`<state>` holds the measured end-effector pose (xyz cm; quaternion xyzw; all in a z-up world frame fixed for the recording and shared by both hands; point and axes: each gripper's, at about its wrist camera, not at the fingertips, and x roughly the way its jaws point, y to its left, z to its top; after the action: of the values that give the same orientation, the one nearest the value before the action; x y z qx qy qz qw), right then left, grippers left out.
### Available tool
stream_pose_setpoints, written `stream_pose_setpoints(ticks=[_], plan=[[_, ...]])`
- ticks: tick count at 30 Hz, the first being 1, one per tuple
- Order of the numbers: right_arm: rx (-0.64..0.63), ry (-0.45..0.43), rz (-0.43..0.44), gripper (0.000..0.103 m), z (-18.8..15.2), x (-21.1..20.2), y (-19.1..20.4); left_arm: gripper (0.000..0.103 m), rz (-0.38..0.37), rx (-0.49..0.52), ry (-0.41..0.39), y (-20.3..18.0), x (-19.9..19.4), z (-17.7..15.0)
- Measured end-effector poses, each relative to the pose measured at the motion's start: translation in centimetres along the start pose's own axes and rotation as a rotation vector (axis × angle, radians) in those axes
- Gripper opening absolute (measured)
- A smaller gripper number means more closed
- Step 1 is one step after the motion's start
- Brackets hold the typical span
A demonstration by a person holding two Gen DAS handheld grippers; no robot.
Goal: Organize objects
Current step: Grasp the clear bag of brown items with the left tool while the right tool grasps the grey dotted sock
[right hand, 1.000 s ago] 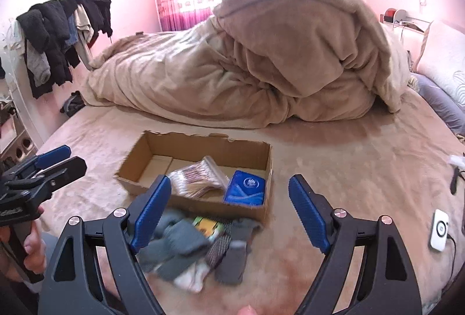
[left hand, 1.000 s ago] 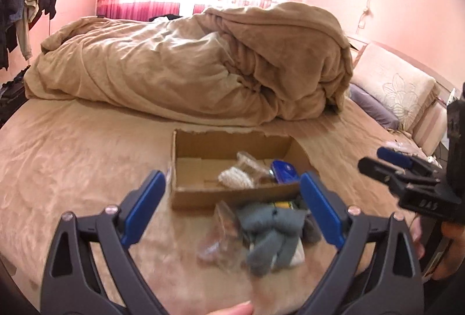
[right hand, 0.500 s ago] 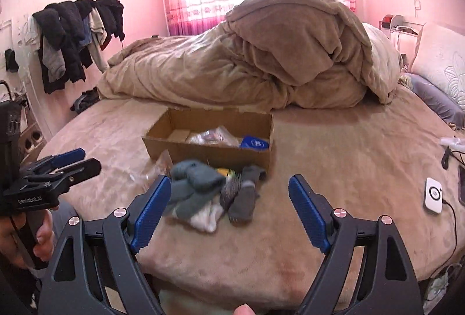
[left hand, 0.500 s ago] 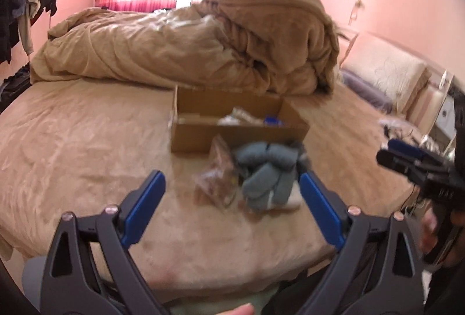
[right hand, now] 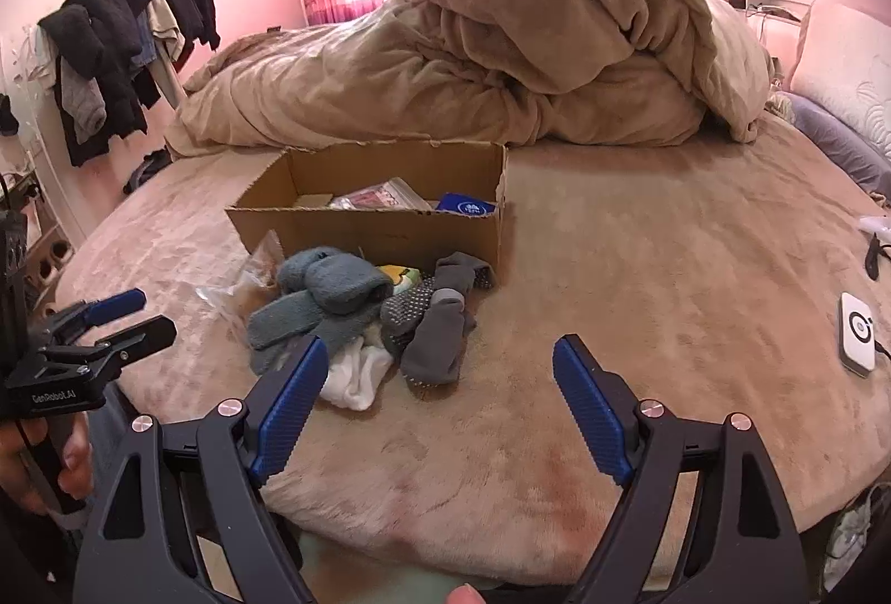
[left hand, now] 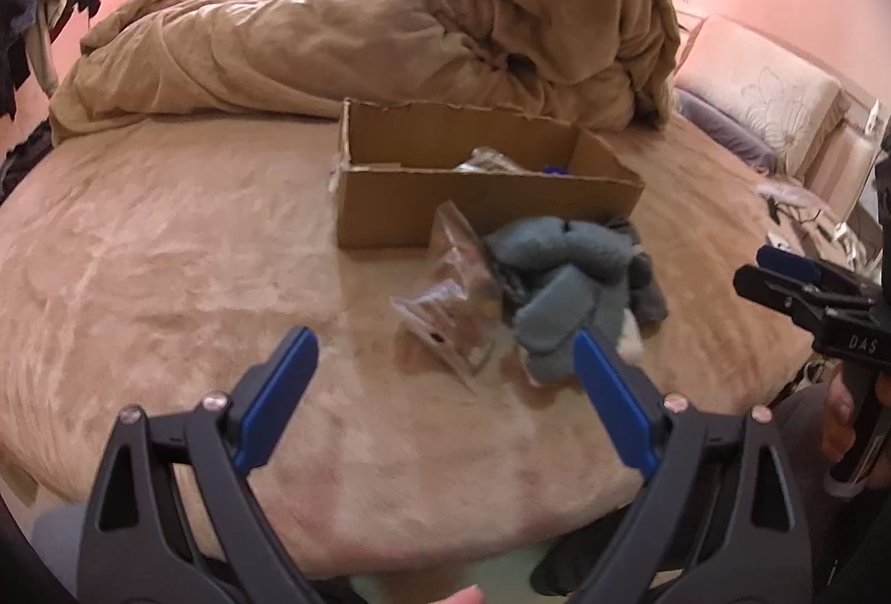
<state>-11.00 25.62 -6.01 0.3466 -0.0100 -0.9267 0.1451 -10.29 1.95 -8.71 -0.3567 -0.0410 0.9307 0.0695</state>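
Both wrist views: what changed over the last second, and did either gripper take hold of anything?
Both grippers pulled back from the cardboard box toward the near edge of the bed and lowered. The left gripper and right gripper stayed open and empty; nothing was grasped or released. The sock pile, the clear plastic bag and the box contents lie as before.

Left gripper and right gripper: black frames, blue ribbed pads, silver screws, white lettering.
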Motion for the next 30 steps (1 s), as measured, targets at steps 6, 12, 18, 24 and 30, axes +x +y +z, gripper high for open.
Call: stream_pose_setpoints(ticks=[6,12,18,24,30], plan=[[-0.012,0.041,-0.009,0.086,0.5,3.2,-0.1,0.087,-0.013,-0.002,0.030,1.2,3.1,1.3],[-0.004,0.074,-0.038,0.086,0.1,6.1,-0.7,0.074,-0.033,0.001,0.089,1.7,6.5,1.5],[0.003,0.130,-0.088,0.085,-0.6,8.6,-1.5,0.054,-0.111,-0.013,0.134,1.4,8.5,1.3],[-0.004,0.153,-0.036,0.066,-0.7,9.5,-1.2,0.047,-0.119,-0.018,0.125,1.3,8.4,0.9],[-0.028,0.178,0.003,0.051,-0.8,10.3,-0.1,0.042,-0.122,-0.035,0.110,1.5,7.4,0.5]])
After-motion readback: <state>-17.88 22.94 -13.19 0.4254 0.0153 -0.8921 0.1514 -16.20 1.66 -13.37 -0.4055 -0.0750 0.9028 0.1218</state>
